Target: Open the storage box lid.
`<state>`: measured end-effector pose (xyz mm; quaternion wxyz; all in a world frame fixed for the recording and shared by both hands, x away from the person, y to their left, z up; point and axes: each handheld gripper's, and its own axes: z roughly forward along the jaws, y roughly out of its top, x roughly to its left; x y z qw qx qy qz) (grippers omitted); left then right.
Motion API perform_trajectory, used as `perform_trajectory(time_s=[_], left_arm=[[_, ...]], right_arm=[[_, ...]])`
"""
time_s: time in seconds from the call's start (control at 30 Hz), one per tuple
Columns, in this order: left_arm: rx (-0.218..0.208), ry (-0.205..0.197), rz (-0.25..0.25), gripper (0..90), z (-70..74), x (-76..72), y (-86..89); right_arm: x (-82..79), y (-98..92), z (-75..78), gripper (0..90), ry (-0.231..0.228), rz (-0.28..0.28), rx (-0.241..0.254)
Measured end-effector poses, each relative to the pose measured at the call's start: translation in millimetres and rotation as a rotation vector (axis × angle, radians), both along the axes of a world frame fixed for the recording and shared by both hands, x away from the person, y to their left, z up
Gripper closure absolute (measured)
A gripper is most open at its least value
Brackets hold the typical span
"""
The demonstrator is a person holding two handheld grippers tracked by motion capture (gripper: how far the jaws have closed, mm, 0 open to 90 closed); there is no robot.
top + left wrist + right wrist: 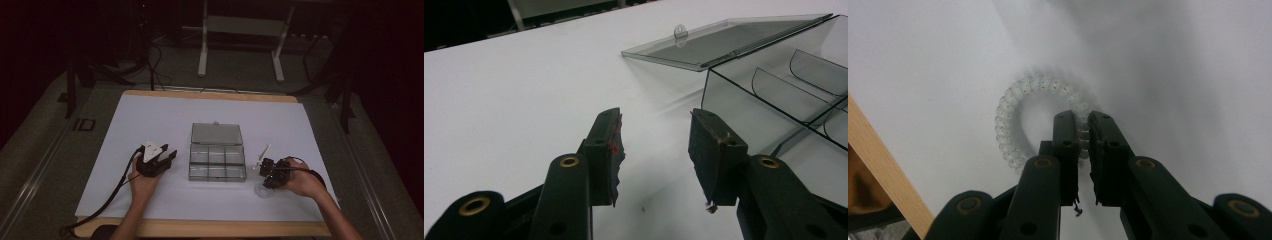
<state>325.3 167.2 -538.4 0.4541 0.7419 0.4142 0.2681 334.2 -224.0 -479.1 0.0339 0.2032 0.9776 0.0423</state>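
My right gripper [1083,131] pinches the clear spiral plastic hair ring [1013,97]; my left gripper [657,145] is spread. The springy coil may slip from this thin grip.

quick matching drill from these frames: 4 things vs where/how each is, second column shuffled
1. right gripper
2. left gripper
3. lid
4. compartment box

a. open, nothing between its fingers
b. flat on the white sheet, behind the box
c. shut on the spiral hair tie
d. midway between the two hands, compartments bare

Pairs: 1-c, 2-a, 3-b, 4-d
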Motion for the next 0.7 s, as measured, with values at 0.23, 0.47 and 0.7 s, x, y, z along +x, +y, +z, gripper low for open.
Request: perform_trajectory(time_s=[0.23,0.47,0.7], left_arm=[[0.001,0.000,0.000,56.8,0.0,0.0,0.0],[0.001,0.001,0.000,56.8,0.1,0.0,0.1],[0.001,0.000,0.000,56.8,0.0,0.0,0.0]], right_arm=[[-0.2,2.6,8.4,82.5,-0.009,0.006,0.014],[2.1,2.4,19.1,82.5,-0.029,0.005,0.037],[3.9,2.9,30.2,82.5,-0.047,0.007,0.043]])
